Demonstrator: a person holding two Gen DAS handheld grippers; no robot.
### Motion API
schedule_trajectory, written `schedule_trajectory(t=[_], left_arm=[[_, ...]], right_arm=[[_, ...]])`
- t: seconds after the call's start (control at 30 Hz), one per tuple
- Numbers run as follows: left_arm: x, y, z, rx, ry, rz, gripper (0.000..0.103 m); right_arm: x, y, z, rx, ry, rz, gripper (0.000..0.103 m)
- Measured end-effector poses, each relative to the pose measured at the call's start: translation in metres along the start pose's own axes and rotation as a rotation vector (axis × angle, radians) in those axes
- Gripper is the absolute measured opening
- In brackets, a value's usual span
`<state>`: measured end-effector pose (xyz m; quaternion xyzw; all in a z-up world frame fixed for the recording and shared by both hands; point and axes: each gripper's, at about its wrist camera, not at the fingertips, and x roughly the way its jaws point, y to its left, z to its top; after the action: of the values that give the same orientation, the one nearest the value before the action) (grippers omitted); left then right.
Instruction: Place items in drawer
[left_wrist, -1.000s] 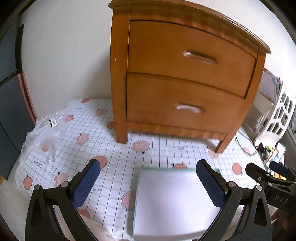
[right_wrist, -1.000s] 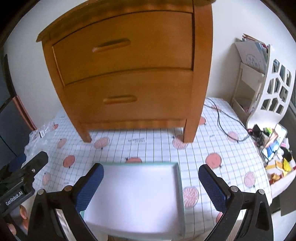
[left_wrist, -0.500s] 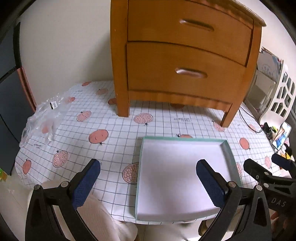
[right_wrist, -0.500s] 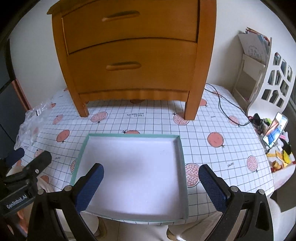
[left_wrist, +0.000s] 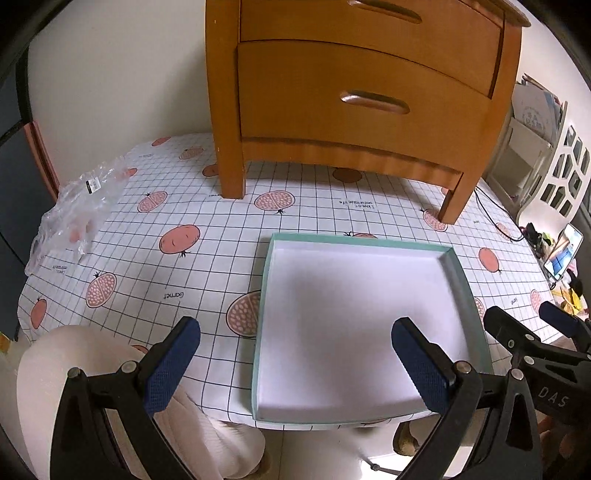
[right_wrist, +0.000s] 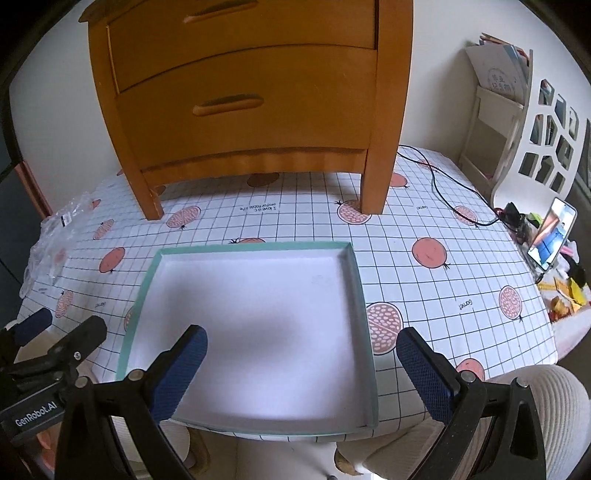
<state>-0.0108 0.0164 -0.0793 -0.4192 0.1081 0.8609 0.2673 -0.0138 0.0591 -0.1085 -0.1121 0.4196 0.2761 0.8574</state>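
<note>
Both grippers hang over the near edge of the worktop (left_wrist: 207, 266), fingers spread wide and holding nothing: the left gripper (left_wrist: 295, 363) and the right gripper (right_wrist: 301, 363). Between them lies a shallow teal-rimmed box (right_wrist: 356, 280), apparently empty. Behind it stands a wooden nightstand (left_wrist: 369, 147); its lower drawer (right_wrist: 243, 110) is closed. A crumpled plastic bag (left_wrist: 77, 210) lies far left.
</note>
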Motion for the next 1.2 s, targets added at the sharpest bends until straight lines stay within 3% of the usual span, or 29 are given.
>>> schedule_trajectory(t=[0.5, 1.2], left_arm=[[-0.008, -0.010, -0.006, 0.053, -0.023, 0.026, 0.103], [-0.009, -0.009, -0.006, 0.045, -0.029, 0.029, 0.103]], right_arm=[[-0.002, -0.003, -0.007, -0.018, -0.033, -0.009, 0.103], [-0.002, -0.005, -0.009, -0.013, -0.035, -0.019, 0.103]])
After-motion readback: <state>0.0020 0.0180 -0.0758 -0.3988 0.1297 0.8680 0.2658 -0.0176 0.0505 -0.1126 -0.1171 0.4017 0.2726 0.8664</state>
